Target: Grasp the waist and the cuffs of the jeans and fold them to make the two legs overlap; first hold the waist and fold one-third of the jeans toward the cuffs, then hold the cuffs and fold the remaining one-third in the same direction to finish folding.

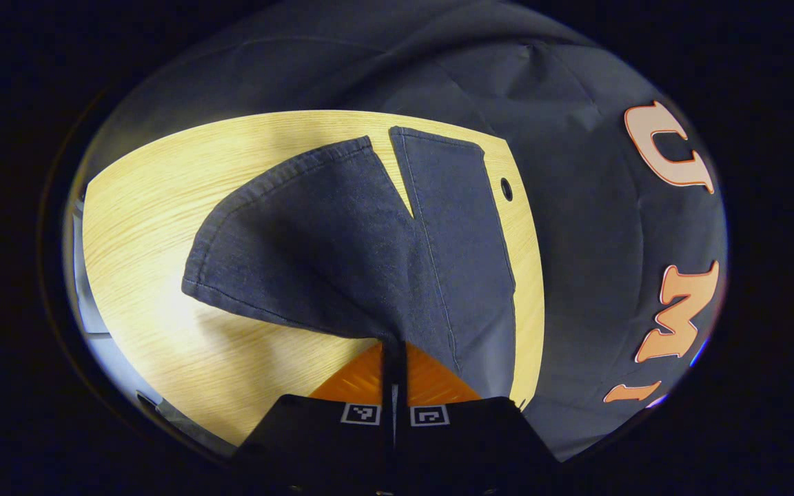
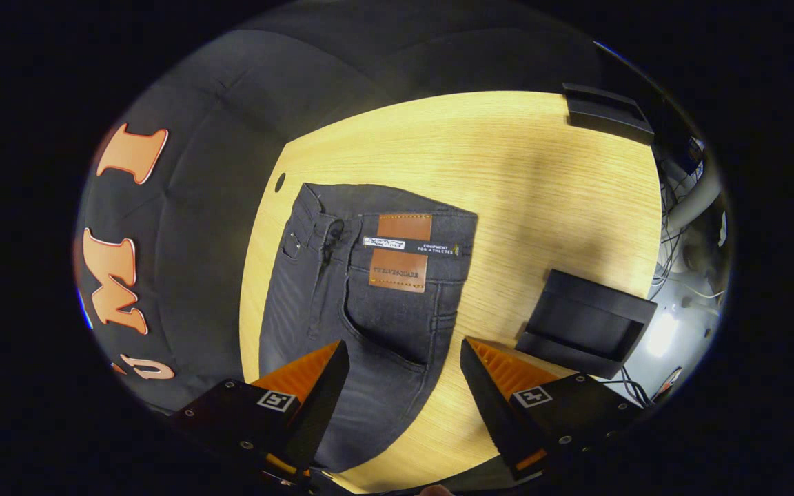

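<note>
The dark grey jeans (image 1: 342, 255) lie on a light wooden table (image 1: 149, 227). My left gripper (image 1: 394, 355) is shut on a pinch of their denim, and one leg (image 1: 287, 241) rises from the table toward it. The other leg (image 1: 459, 227) lies flat along the table's right edge, with a V-shaped gap between the two. In the right gripper view the waist (image 2: 383, 213), with its brown leather patch (image 2: 400, 251), lies at the far end of the jeans (image 2: 342, 310). My right gripper (image 2: 404, 372) hovers open over the thigh part, with nothing between its fingers.
A black tray (image 2: 586, 324) sits on the table (image 2: 542, 172) just right of my right gripper. Another black tray (image 2: 604, 110) lies at the far right corner. A cable hole (image 2: 280, 182) is near the table edge by the booth wall. Cables hang beyond the right edge.
</note>
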A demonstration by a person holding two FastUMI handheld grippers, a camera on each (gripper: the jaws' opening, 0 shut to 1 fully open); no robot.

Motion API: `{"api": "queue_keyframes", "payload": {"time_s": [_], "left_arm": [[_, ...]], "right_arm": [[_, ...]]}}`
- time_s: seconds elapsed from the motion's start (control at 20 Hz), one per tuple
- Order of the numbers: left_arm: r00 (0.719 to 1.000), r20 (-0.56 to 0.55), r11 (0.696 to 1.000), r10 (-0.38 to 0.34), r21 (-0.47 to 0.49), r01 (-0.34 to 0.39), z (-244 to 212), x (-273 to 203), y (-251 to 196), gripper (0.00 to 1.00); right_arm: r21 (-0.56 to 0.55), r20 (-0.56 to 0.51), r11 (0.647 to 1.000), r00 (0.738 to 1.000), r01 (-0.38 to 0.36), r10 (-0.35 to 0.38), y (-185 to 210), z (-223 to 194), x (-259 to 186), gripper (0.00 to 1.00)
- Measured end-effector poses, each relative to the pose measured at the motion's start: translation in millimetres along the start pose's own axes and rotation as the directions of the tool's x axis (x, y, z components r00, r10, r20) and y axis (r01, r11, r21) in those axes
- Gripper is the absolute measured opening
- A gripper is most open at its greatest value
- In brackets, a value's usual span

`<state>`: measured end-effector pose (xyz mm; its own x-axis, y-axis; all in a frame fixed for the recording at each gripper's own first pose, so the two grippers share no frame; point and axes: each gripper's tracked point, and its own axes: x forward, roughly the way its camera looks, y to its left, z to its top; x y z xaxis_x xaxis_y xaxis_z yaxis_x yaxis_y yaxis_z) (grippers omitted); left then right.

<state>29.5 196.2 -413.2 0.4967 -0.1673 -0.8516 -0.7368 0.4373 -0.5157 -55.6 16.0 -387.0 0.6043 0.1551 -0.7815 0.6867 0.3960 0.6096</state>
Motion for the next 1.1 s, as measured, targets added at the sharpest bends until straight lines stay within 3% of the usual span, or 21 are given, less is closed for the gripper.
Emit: {"api": "queue_keyframes", "payload": {"time_s": [0.25,0.4,0.5,0.55,0.6,0.7,0.8,0.9,1.1], "left_arm": [[1.000,-0.005,1.000,-0.004,-0.012,0.004,1,0,1,0.01],[1.000,-0.016,1.000,-0.008,-0.016,0.008,-2,4,3,0.01],[1.000,-0.015,1.000,-0.015,-0.024,0.014,-6,4,2,0.01],[1.000,-0.011,1.000,-0.016,-0.023,0.016,-6,3,3,0.01],[1.000,-0.010,1.000,-0.017,-0.021,0.017,-7,2,3,0.01],[1.000,-0.001,0.999,-0.024,-0.023,0.024,-7,0,3,0.01],[1.000,0.008,0.999,-0.030,-0.031,0.030,-7,-3,8,0.01],[0.999,0.015,0.998,-0.036,-0.047,0.037,-5,-8,10,0.01],[0.998,0.041,0.999,-0.040,-0.007,0.040,-4,-23,10,0.01]], "right_arm": [[0.008,0.014,0.999,0.999,-0.032,0.032,10,5,12,0.98],[-0.036,0.056,0.999,0.998,-0.033,0.035,9,6,15,0.90],[-0.079,0.090,0.997,0.996,0.010,-0.003,2,7,21,0.72],[-0.119,0.101,0.993,0.995,0.000,0.013,2,8,26,0.60],[-0.140,0.099,0.990,0.995,-0.015,0.029,-1,7,29,0.43],[-0.072,0.084,0.996,0.995,-0.050,0.056,1,11,31,0.10],[-0.032,0.057,0.997,0.996,-0.065,0.067,1,8,30,0.08],[-0.073,0.053,0.996,0.997,-0.045,0.049,1,6,25,0.07],[-0.118,0.045,0.989,0.994,-0.092,0.098,12,12,-3,0.07]]}}
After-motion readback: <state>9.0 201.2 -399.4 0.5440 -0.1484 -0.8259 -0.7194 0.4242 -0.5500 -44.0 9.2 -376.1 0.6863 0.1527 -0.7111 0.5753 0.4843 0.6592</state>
